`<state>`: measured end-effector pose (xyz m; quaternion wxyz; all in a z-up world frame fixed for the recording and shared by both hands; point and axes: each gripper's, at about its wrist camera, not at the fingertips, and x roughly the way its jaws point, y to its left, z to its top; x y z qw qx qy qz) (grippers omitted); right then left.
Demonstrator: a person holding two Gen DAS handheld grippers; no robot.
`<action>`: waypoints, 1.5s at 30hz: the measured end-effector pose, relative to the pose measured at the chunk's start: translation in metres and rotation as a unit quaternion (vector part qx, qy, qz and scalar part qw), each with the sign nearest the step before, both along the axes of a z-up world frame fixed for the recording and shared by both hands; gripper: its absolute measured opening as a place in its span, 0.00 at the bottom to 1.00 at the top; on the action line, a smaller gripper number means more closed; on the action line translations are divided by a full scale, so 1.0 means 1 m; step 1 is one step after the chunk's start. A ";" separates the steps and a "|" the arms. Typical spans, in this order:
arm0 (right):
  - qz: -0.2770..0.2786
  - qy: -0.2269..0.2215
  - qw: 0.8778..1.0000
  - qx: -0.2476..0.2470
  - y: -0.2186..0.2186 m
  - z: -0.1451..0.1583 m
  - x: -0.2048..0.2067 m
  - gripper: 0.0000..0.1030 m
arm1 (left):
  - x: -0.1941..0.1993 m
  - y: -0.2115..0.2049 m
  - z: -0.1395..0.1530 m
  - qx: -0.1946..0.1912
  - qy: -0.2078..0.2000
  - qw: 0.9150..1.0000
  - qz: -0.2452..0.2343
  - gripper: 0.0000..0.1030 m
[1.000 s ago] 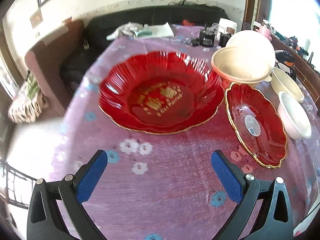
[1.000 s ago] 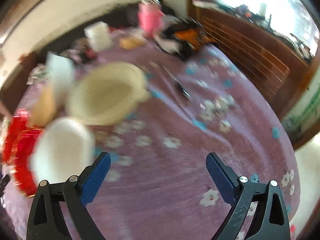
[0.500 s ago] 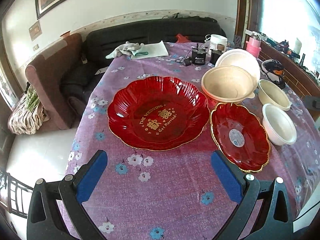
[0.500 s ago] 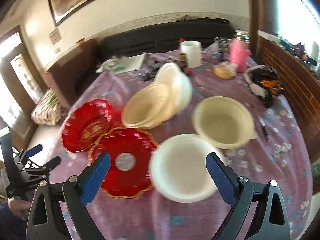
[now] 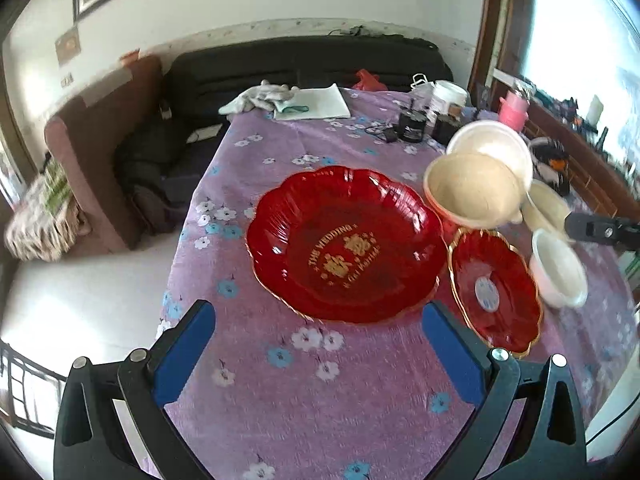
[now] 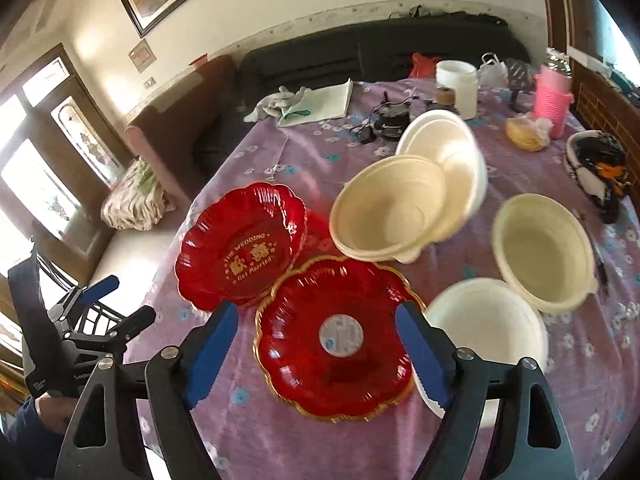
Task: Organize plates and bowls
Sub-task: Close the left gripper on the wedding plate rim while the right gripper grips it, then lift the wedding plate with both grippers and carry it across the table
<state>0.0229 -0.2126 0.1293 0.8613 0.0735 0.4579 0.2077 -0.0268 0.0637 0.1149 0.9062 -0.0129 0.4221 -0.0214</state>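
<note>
Between our right gripper's blue pads sits the small red plate, but it's down on the table w/ nothing pinched; jaws are closing and the pads aren't on anything yet. Just right of that gripper is the white bowl, touching the small plate's edge as far as we can tell. Up and right of it there's a cream bowl standing on its own. Straight ahead past the small plate, a 2nd cream bowl leans tilted against another white bowl behind it. Ahead-left is the big red plate w/ gold lettering, its rim meeting the small plate's.

Our left gripper is spread wide, nothing between the pads, hanging over bare purple tablecloth. Big red plate is right ahead of it, small one ahead-right.

Further out past the bowls: a white tub, a pink container, some black gadgets w/ cables, a notebook and gloves at the far edge.
</note>
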 end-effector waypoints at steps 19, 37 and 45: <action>0.031 0.137 0.989 0.039 0.063 -0.048 0.121 0.24 | 0.094 0.053 -0.047 -0.108 0.127 0.986 0.000 0.32; 0.012 0.172 0.985 -0.003 0.073 -0.092 0.135 0.20 | 0.118 0.064 -0.069 -0.137 0.146 0.980 -0.001 0.15; 0.011 0.167 0.986 -0.011 0.085 -0.100 0.131 0.09 | 0.126 0.061 -0.085 -0.146 0.152 0.977 -0.002 0.00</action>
